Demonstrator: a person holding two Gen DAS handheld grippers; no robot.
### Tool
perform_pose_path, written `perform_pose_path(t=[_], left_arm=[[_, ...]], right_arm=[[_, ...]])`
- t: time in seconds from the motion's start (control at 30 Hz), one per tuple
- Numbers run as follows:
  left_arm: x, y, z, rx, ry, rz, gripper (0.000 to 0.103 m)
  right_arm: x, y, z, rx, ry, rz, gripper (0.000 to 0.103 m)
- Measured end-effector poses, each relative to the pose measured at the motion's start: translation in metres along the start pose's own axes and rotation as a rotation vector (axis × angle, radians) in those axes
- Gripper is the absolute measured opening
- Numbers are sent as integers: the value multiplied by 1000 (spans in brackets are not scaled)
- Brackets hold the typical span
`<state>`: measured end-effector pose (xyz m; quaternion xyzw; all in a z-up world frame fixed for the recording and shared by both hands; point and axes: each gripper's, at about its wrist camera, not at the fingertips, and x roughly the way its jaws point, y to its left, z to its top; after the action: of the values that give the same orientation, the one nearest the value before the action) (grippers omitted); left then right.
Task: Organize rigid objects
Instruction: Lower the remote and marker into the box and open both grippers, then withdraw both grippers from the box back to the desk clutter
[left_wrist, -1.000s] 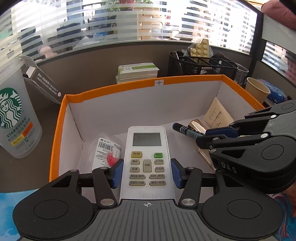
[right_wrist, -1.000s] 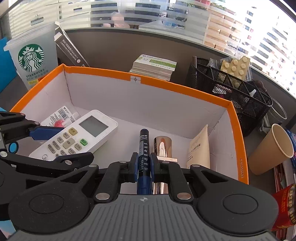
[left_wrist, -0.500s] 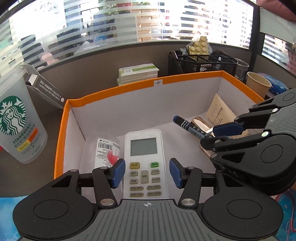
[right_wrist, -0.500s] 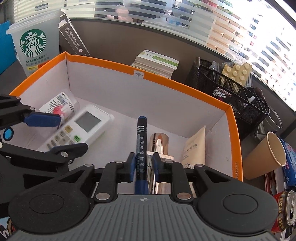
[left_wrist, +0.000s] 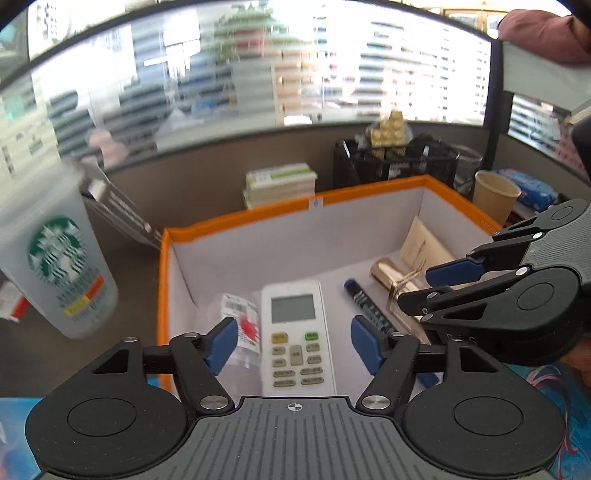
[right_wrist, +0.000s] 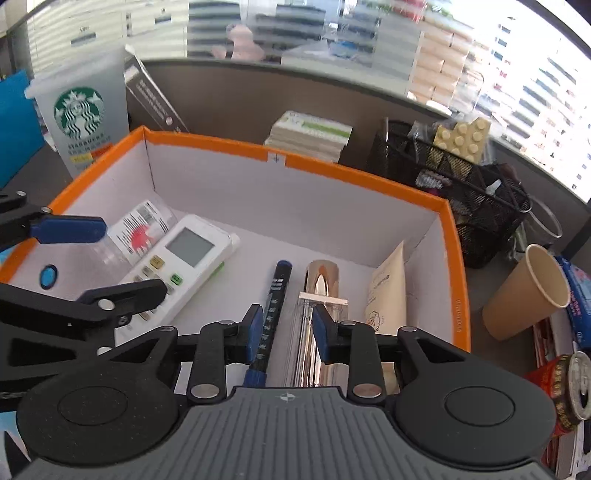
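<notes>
An orange-rimmed white box (left_wrist: 236, 221) (right_wrist: 369, 177) holds a white remote (left_wrist: 295, 332) (right_wrist: 177, 266), a blue-black marker (left_wrist: 365, 302) (right_wrist: 271, 306), a shiny gold bottle (right_wrist: 319, 306) (left_wrist: 388, 273), a beige tube (right_wrist: 388, 288) and a clear labelled bottle (left_wrist: 240, 325) (right_wrist: 136, 229). My left gripper (left_wrist: 293, 341) is open above the remote, apart from it. My right gripper (right_wrist: 286, 332) is open above the marker and gold bottle; the marker lies loose on the box floor.
A Starbucks cup (left_wrist: 59, 258) (right_wrist: 81, 118) stands left of the box. Behind it are stacked booklets (right_wrist: 310, 133) and a black mesh organizer (right_wrist: 461, 177). A paper cup (right_wrist: 524, 291) and a red can (right_wrist: 561, 387) stand right of the box.
Both grippers opened and drew back and up. The left let go of the remote, the right let go of the marker; both objects now lie in the box.
</notes>
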<state>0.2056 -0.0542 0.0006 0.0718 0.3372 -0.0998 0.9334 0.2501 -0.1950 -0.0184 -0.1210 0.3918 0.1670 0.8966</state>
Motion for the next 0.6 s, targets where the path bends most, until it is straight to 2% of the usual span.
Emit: perform_pose_path(t=[0.1, 0.17, 0.3, 0.37, 0.43, 0.6], left_arm=[[-20, 3, 3, -14, -37, -2, 80], [-35, 5, 5, -21, -67, -3, 81], [-71, 7, 3, -11, -145, 5, 99], [-87, 8, 0, -11, -182, 11, 101], [-100, 9, -4, -13, -208, 11, 102], [-119, 12, -15, -25, -237, 3, 103]], right_arm=[[-18, 4, 2, -2, -37, -2, 30], [-32, 6, 4, -7, -66, -7, 31], [-63, 12, 2, -10, -136, -11, 33], [-79, 14, -2, -2, -176, -2, 39], [-92, 16, -7, 7, -210, 4, 41], [-116, 21, -20, 33, -274, 15, 50]])
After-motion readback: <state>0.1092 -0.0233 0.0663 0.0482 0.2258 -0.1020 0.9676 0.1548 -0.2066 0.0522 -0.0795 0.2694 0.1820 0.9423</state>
